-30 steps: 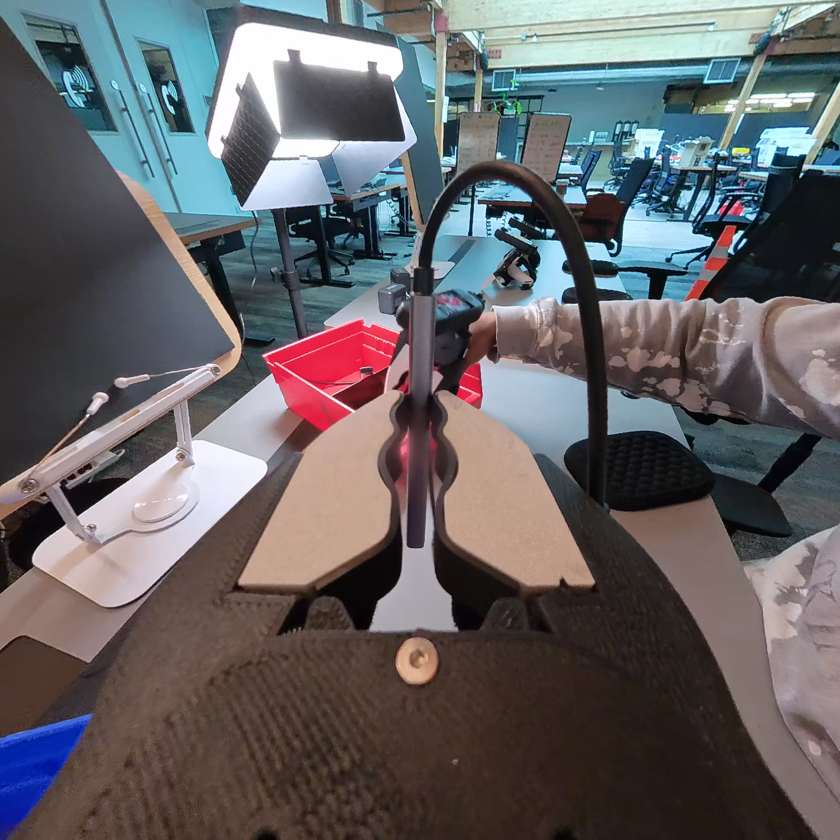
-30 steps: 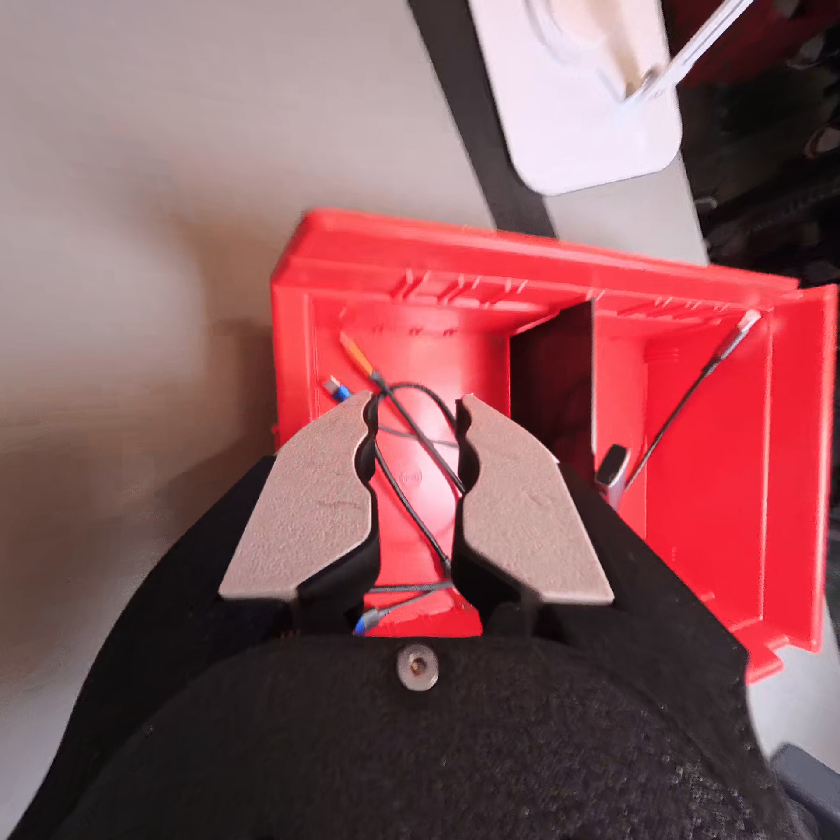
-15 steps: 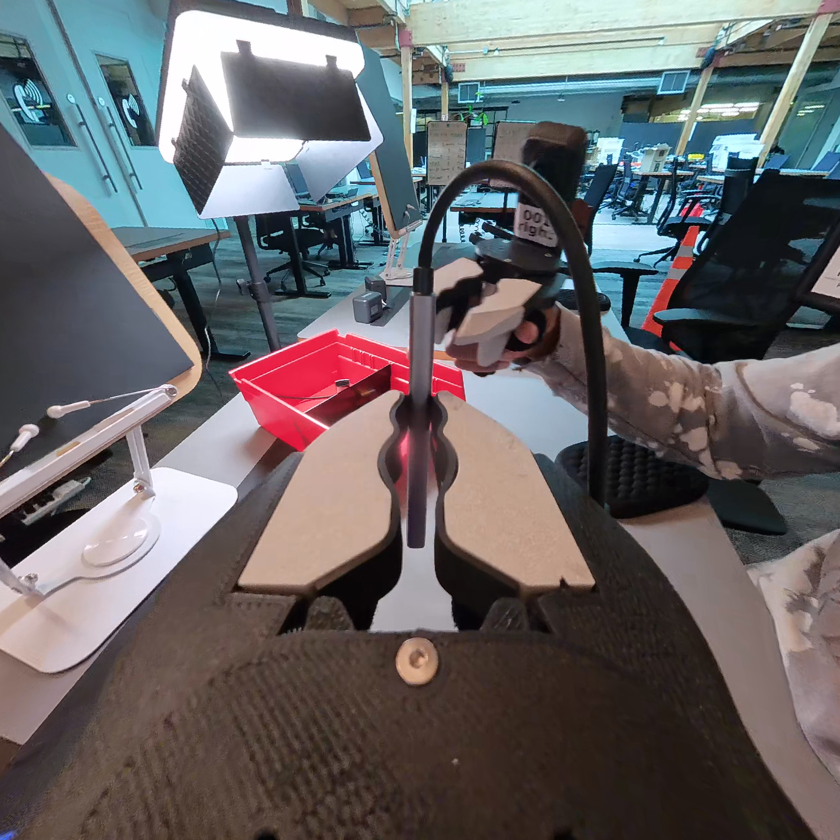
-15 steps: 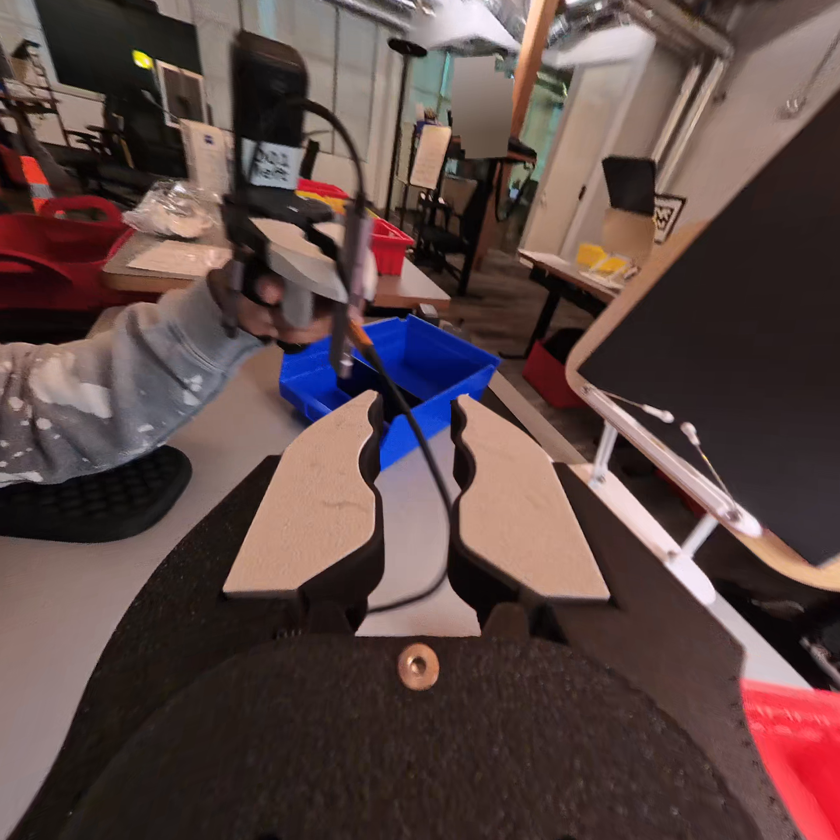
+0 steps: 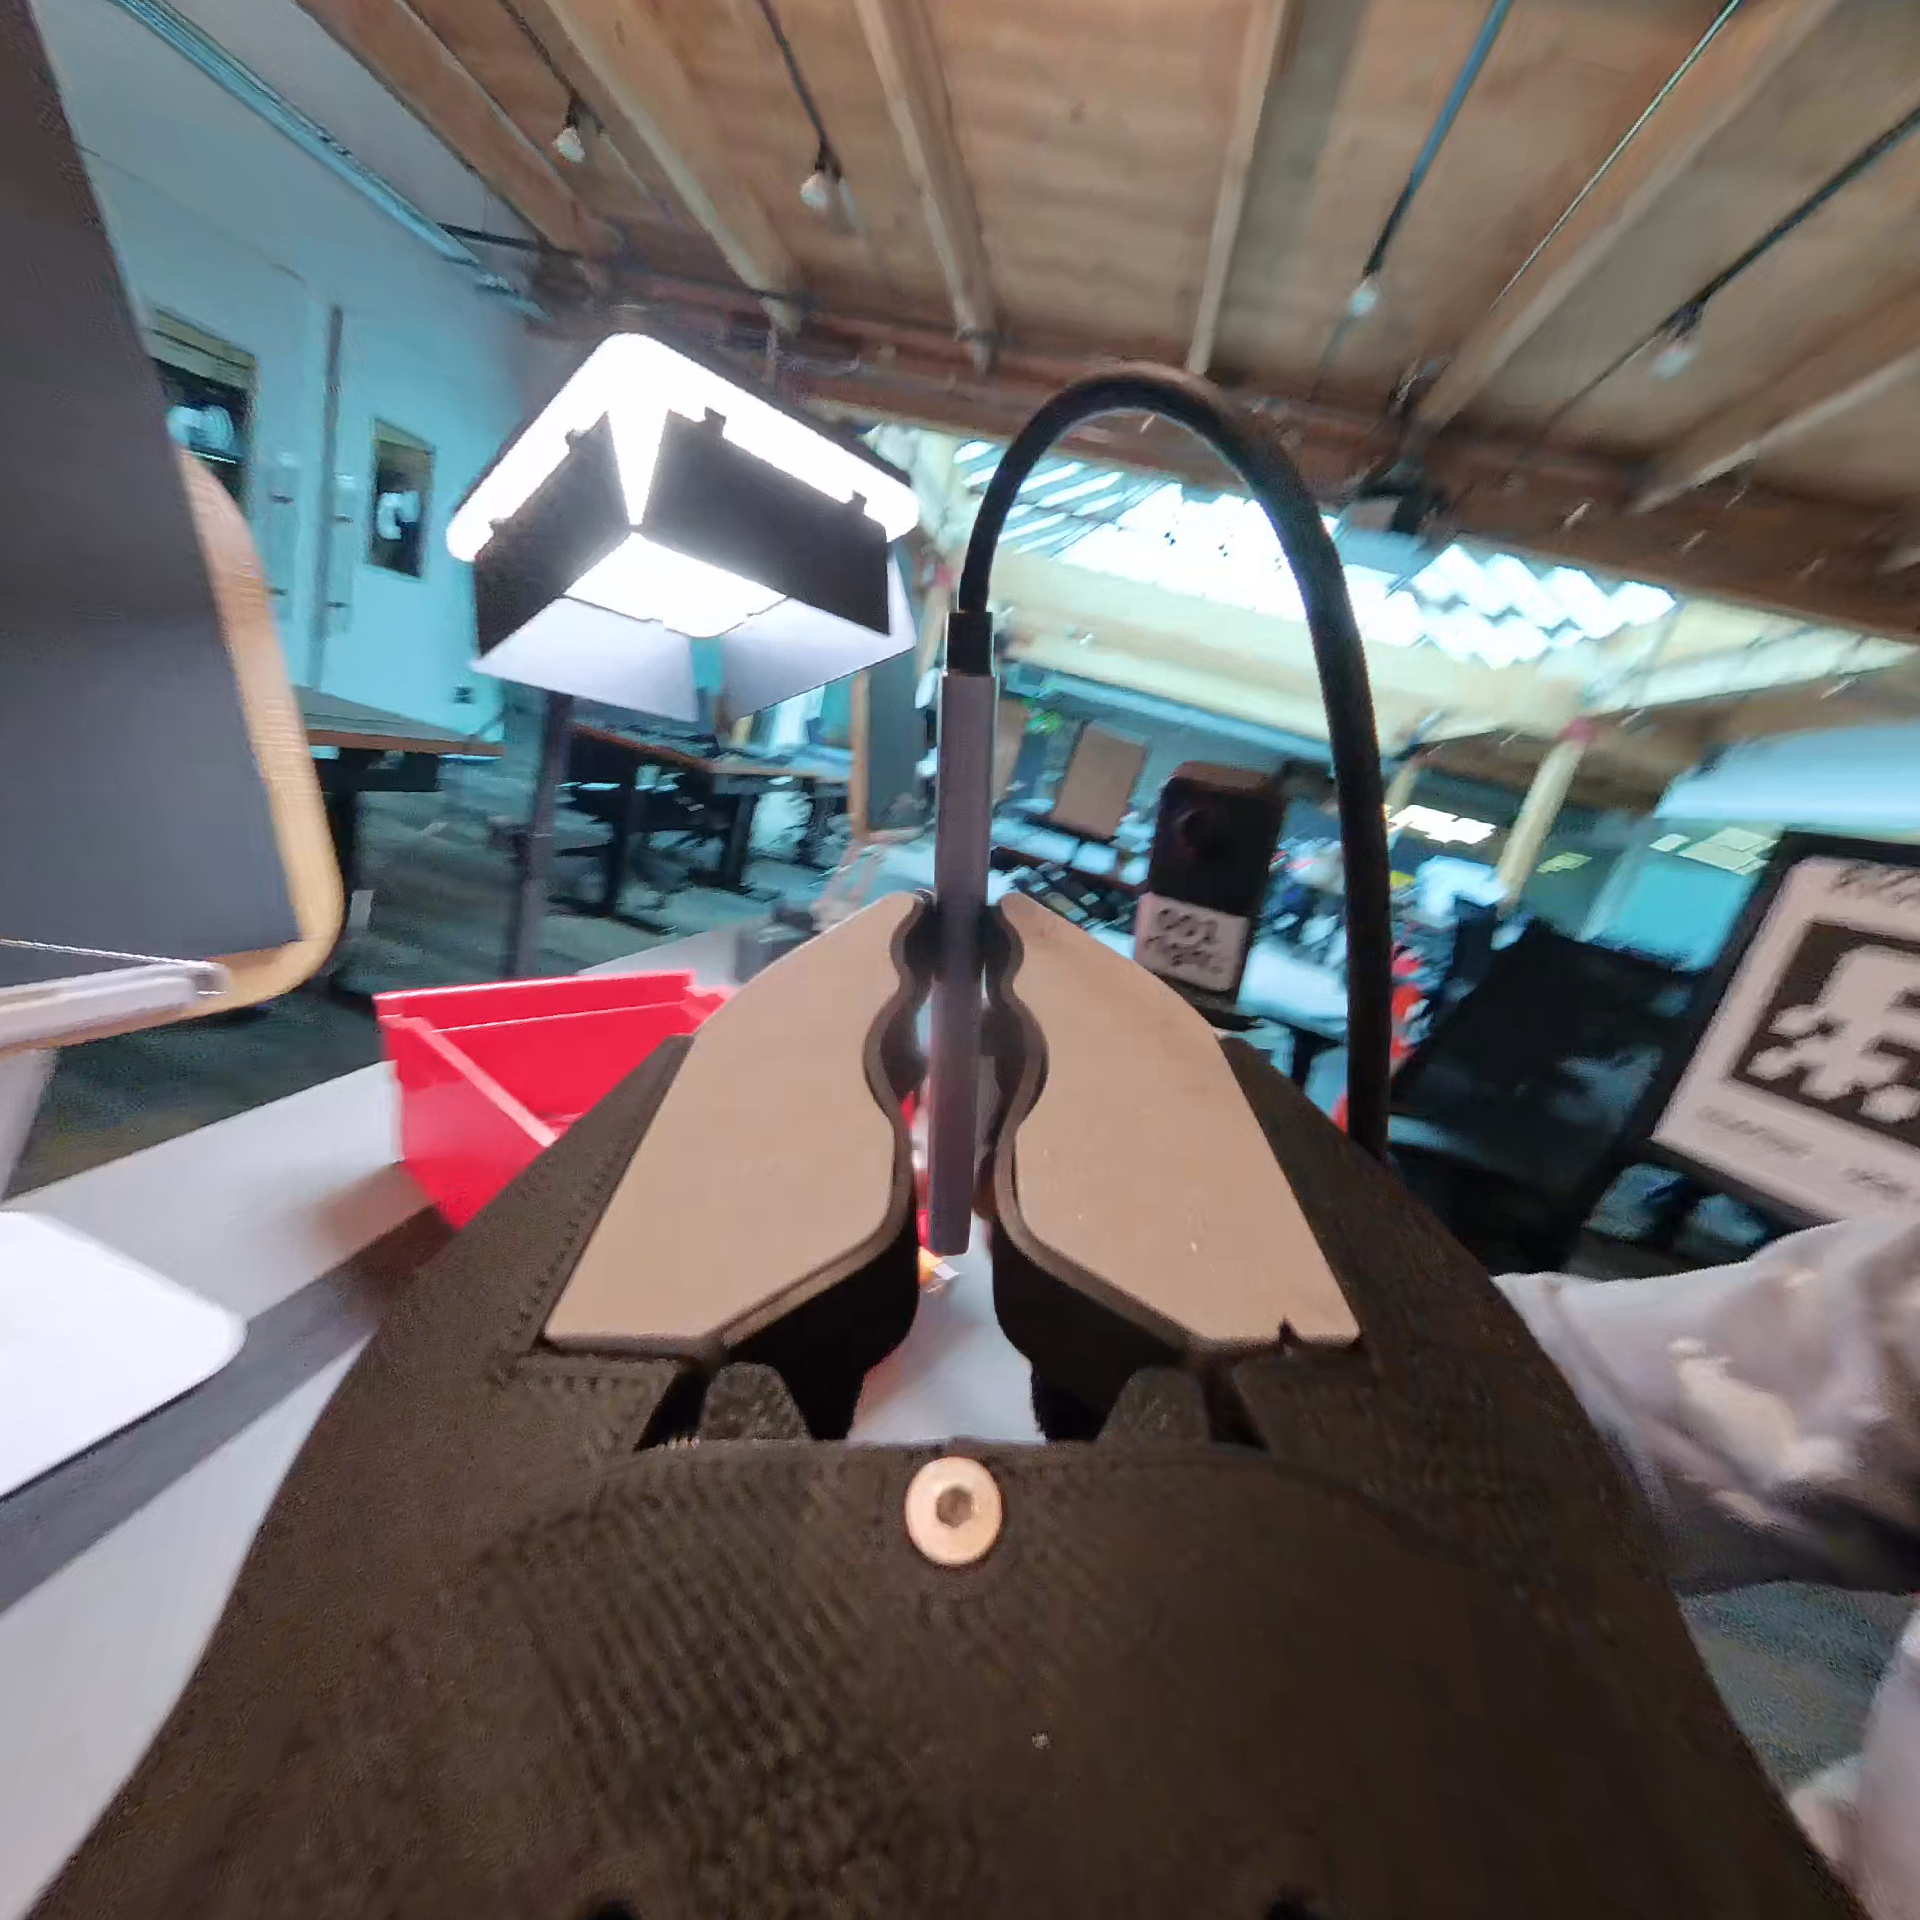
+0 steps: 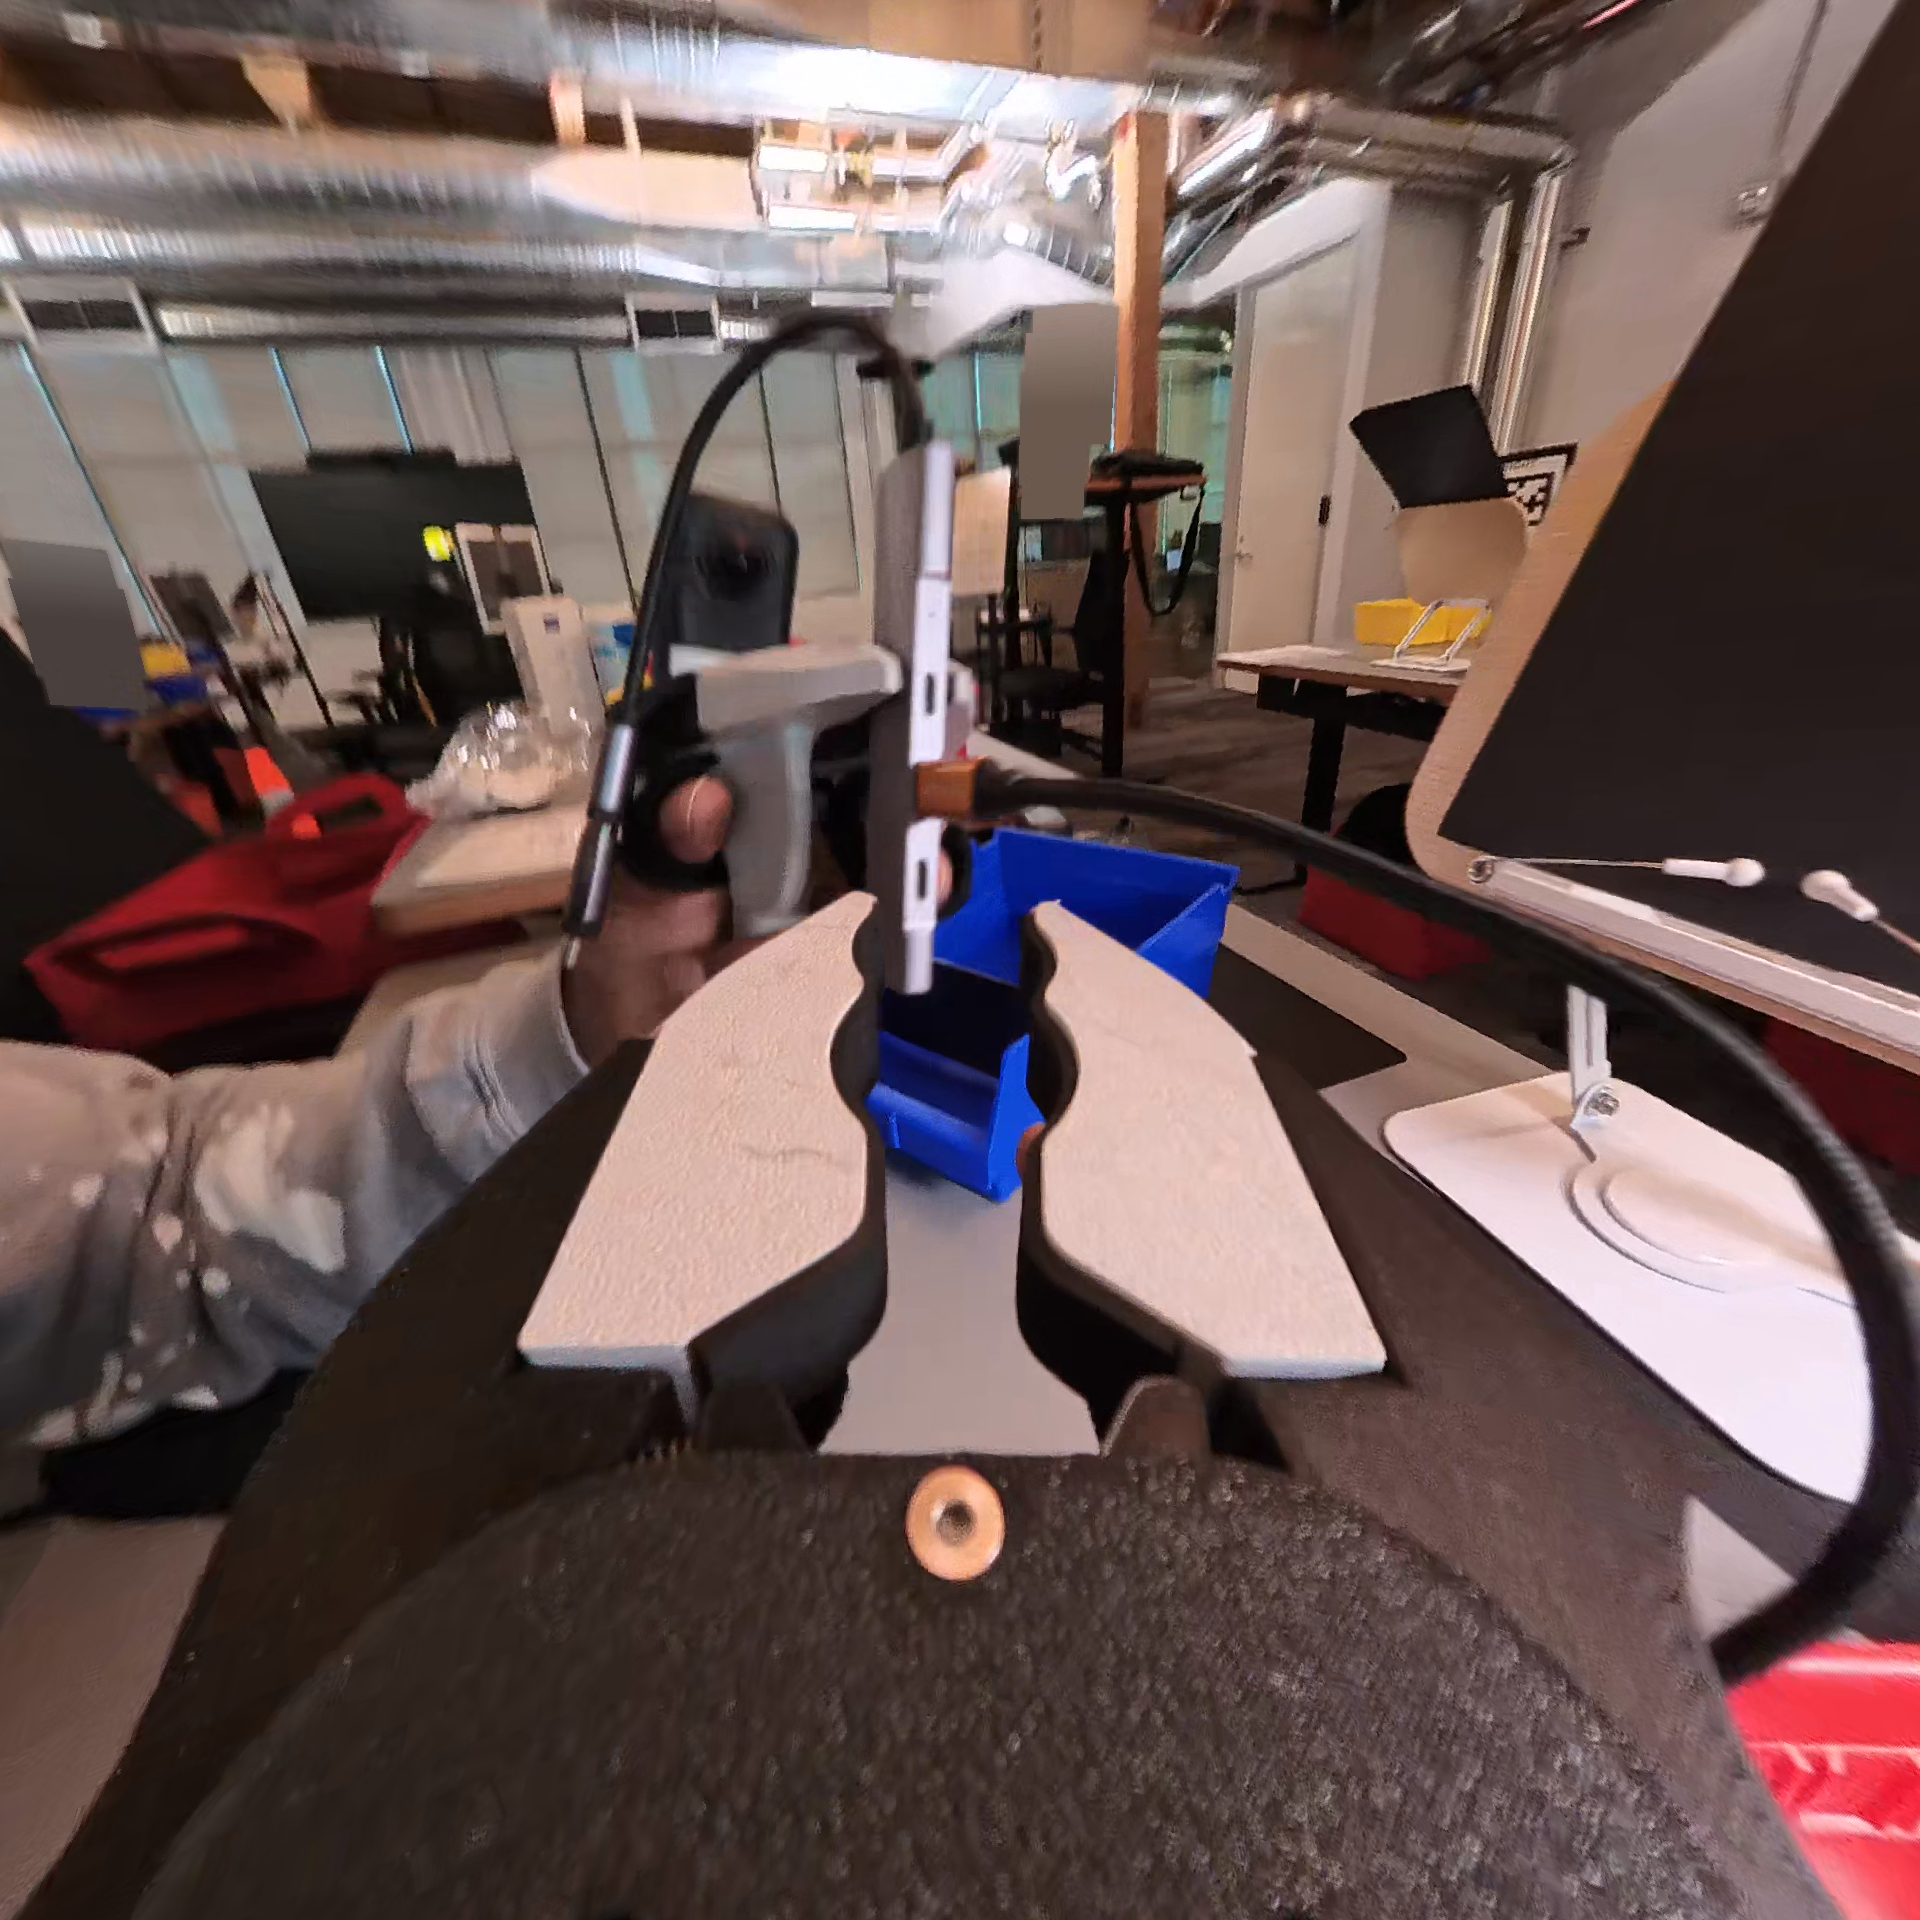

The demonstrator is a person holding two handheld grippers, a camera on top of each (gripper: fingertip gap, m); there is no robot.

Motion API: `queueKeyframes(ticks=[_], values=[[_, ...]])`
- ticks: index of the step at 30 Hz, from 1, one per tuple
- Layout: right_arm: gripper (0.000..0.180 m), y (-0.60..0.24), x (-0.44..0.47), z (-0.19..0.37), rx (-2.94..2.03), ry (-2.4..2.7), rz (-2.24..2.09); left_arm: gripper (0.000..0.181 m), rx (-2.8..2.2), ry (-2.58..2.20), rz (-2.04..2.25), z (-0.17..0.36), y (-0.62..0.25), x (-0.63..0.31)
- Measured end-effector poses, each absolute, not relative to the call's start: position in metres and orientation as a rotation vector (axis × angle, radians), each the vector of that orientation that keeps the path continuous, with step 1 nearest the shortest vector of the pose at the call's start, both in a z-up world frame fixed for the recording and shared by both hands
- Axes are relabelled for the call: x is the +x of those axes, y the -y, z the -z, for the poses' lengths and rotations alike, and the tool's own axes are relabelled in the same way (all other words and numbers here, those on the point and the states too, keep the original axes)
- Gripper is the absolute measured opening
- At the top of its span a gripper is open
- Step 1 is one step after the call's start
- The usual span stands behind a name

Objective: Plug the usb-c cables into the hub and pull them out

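My left gripper (image 5: 958,914) is shut on a slim grey hub (image 5: 961,790) and holds it upright above the table. The hub's own black cable (image 5: 1340,727) loops from its top down to the right. In the right wrist view the hub (image 6: 925,644) stands just beyond my right gripper (image 6: 954,935), which is open and empty. A cable with an orange plug (image 6: 951,787) sits in a side port of the hub. Its black cord (image 6: 1558,935) arcs right and down past my right finger. The left gripper's fingers (image 6: 790,675) clamp the hub.
A red bin (image 5: 520,1049) sits on the grey table left of the hub; its corner shows in the right wrist view (image 6: 1849,1787). A blue bin (image 6: 1101,904) lies behind the hub. A white stand (image 6: 1558,1195) with a black board (image 6: 1714,520) is to the right. A lit light panel (image 5: 675,561) stands behind. About 5 cm separates my left fingertips from my right.
My right gripper rose out of the red bin and turned to face the hub. The orange plug now sits in the hub's side port. The left gripper tilted upward with the hub.
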State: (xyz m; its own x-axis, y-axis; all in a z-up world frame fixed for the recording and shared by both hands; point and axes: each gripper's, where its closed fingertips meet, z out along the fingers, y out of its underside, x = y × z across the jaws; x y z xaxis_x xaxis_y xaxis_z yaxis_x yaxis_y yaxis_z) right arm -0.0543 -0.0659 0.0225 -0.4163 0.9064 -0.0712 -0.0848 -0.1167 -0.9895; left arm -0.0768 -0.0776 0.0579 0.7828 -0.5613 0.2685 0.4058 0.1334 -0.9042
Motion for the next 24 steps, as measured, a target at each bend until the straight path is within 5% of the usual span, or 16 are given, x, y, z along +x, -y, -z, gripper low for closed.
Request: queueKeyframes(ticks=[24], values=[[0.006, 0.082, -0.024, -0.048, -0.817, 1.353, -1.916, 0.011, -1.186, -0.294, 0.961, -0.057, 0.086, -0.032]])
